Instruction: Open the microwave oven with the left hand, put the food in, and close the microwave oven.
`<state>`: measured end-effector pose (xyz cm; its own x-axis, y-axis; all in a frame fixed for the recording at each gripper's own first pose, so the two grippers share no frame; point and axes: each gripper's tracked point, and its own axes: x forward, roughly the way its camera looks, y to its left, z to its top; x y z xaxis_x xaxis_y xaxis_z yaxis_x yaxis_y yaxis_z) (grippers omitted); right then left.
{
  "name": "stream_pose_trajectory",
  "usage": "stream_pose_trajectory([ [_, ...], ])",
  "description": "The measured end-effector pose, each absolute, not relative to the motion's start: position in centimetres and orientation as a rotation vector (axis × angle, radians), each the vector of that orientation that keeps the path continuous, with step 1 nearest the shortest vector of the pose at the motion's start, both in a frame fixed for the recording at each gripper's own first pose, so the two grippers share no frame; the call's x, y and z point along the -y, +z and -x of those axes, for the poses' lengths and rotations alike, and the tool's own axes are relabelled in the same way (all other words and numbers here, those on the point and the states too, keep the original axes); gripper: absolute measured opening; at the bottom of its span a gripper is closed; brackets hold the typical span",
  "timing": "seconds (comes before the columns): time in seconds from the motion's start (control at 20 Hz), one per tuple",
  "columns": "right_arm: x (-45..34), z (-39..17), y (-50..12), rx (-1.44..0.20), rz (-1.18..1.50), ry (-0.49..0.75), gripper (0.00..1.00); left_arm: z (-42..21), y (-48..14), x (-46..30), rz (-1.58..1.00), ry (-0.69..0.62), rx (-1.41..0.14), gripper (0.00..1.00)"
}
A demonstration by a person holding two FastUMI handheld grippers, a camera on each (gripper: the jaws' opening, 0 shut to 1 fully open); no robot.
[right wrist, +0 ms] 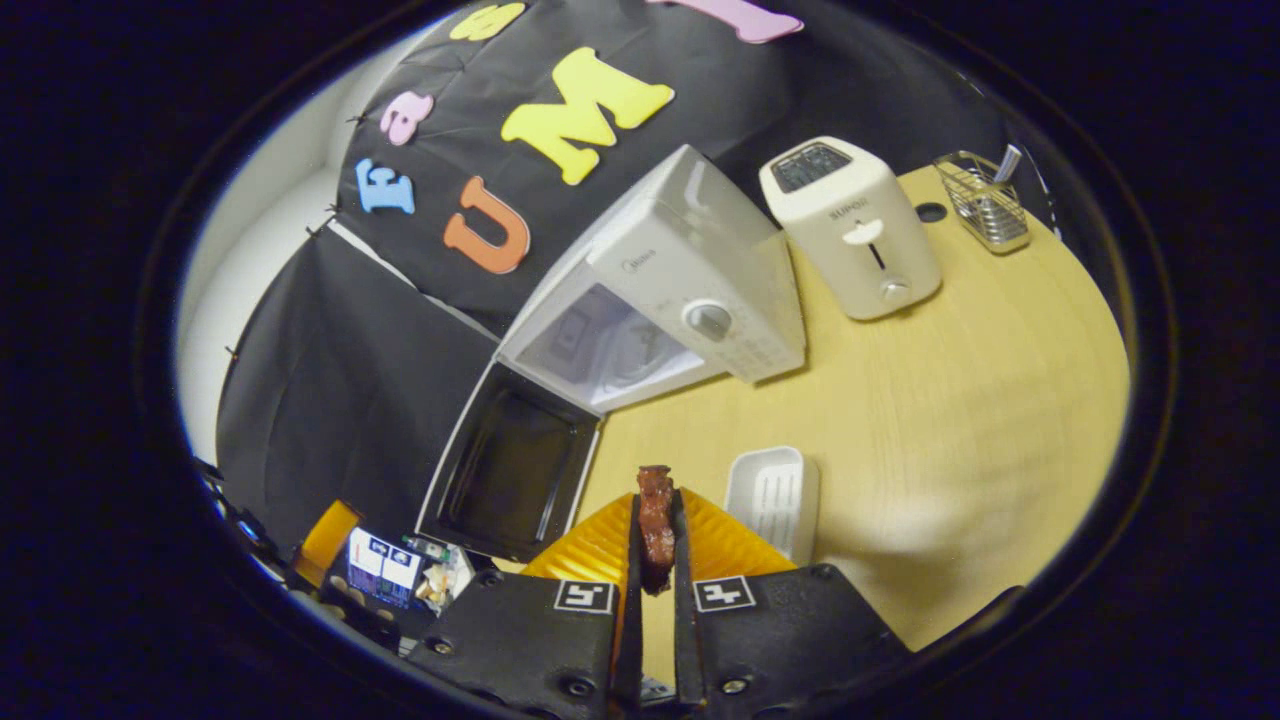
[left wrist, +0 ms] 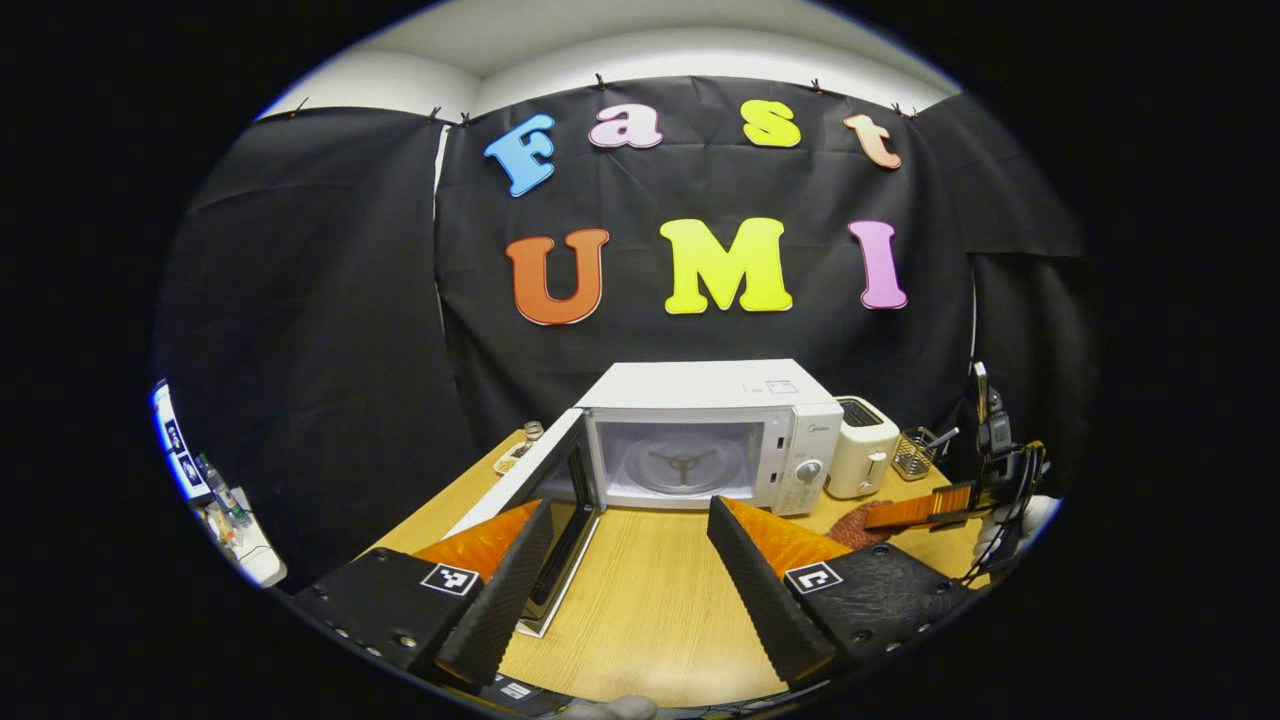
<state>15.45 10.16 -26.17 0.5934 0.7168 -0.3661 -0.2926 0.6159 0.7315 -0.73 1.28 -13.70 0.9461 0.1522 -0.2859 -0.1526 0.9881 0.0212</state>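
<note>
Both grippers are up in front of me. On the left gripper view, the left gripper (left wrist: 630,560) hangs with its jaws spread wide and nothing between them, above the table (left wrist: 650,600). Its left finger sits over the lower edge of the door (left wrist: 540,490), though I cannot tell whether it touches.

Ahead stands the microwave (left wrist: 715,430), its door swung fully out to the left, the cavity lit and bare except for the glass turntable (left wrist: 683,466). Just right of the microwave is a toaster (left wrist: 862,445), and past that a wire basket (left wrist: 915,452) with something stuck in it. At the far right edge I see the right gripper (left wrist: 915,512) coming in low over the table, near a reddish-brown patch that I cannot make out.

On the right gripper view, the right gripper (right wrist: 655,540) is clamped on the food (right wrist: 656,525), a dark reddish-brown strip standing upright between both fingers, its top poking above the tips. It is held above the table, in front of the open microwave (right wrist: 690,270) and well clear of the cavity. A small white tray (right wrist: 772,495) lies on the wood just right of the fingers. The toaster (right wrist: 855,225) and wire basket (right wrist: 980,200) sit farther back.
</note>
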Motion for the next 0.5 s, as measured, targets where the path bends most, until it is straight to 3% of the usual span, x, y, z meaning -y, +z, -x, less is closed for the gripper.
stream_pose_trajectory([
  [0.25, -17.9, -19.1, -22.4, -0.543, -0.756, 0.573, 0.16, 0.4, -14.4, -1.1, -0.018, -0.009, -0.323, 0.95],
  [0.5, -25.9, -24.2, -23.8, -0.451, -0.895, 0.428, 0.16, 0.4, -14.5, -2.3, -0.072, -0.143, -0.327, 0.95],
])
